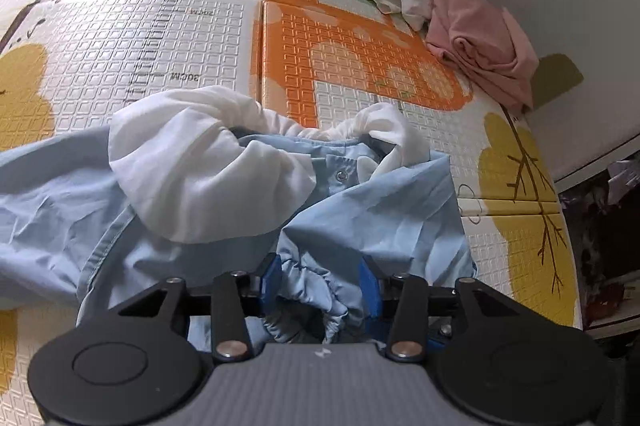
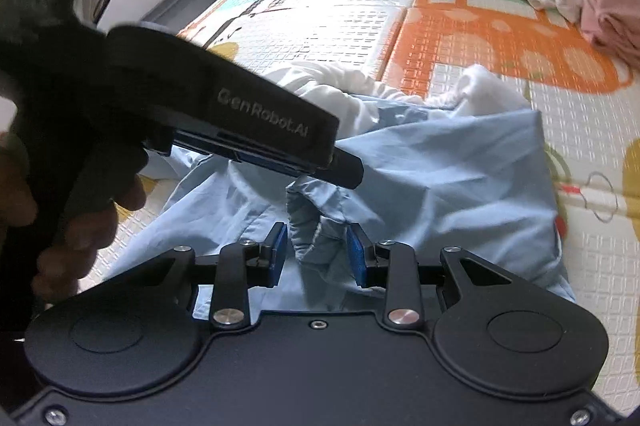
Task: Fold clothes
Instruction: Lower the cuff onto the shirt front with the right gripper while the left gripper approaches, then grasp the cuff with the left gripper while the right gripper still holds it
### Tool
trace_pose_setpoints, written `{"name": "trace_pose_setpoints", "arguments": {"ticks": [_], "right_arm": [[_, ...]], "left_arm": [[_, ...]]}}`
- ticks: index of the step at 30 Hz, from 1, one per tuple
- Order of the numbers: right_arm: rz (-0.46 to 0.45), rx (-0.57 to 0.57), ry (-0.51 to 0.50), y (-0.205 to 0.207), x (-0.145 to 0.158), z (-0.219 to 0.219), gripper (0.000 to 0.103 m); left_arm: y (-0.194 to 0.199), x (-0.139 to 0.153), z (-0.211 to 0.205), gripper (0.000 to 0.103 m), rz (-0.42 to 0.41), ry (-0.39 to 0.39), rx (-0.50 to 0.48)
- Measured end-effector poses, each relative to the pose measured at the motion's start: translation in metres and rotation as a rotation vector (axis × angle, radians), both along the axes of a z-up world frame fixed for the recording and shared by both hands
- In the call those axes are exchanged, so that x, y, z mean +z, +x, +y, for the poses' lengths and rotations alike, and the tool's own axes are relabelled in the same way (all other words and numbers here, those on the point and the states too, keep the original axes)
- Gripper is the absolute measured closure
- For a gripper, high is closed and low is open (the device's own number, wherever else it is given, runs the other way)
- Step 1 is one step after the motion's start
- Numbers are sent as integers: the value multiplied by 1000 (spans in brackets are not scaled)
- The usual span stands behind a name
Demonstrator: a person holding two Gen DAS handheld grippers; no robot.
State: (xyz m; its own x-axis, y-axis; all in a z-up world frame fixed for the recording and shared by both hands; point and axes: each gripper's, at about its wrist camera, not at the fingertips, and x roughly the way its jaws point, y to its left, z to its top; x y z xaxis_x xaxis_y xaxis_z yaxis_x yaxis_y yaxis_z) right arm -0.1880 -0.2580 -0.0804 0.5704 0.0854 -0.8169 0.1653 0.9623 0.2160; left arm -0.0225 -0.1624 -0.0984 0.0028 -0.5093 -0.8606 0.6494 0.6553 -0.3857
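While our left gripper [image 1: 319, 282] hangs with jaws spread around the gathered cuff [image 1: 308, 290] of the light blue jacket [image 1: 380, 193] on the play mat [image 1: 160, 37], not pinching it, our right gripper [image 2: 316, 252] stands spread too, cuff between. We read "GenRobot.AI" [image 2: 262, 117] on the left gripper's side and "300M" [image 1: 185, 77] on the mat.

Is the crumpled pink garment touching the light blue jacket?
Apart. The left wrist view shows bare play mat between the crumpled pink garment and light blue jacket.
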Motion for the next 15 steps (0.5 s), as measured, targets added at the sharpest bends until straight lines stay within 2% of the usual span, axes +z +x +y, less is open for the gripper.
{"name": "trace_pose_setpoints", "arguments": {"ticks": [5, 7, 15], "right_arm": [[28, 4, -80, 11, -7, 12, 71], [36, 15, -107, 14, -9, 16, 75], [52, 5, -125, 15, -13, 17, 84]], "left_arm": [[-1, -5, 3, 57, 39, 8, -4], [0, -7, 2, 57, 51, 23, 4], [0, -8, 7, 57, 150, 54, 20]]}}
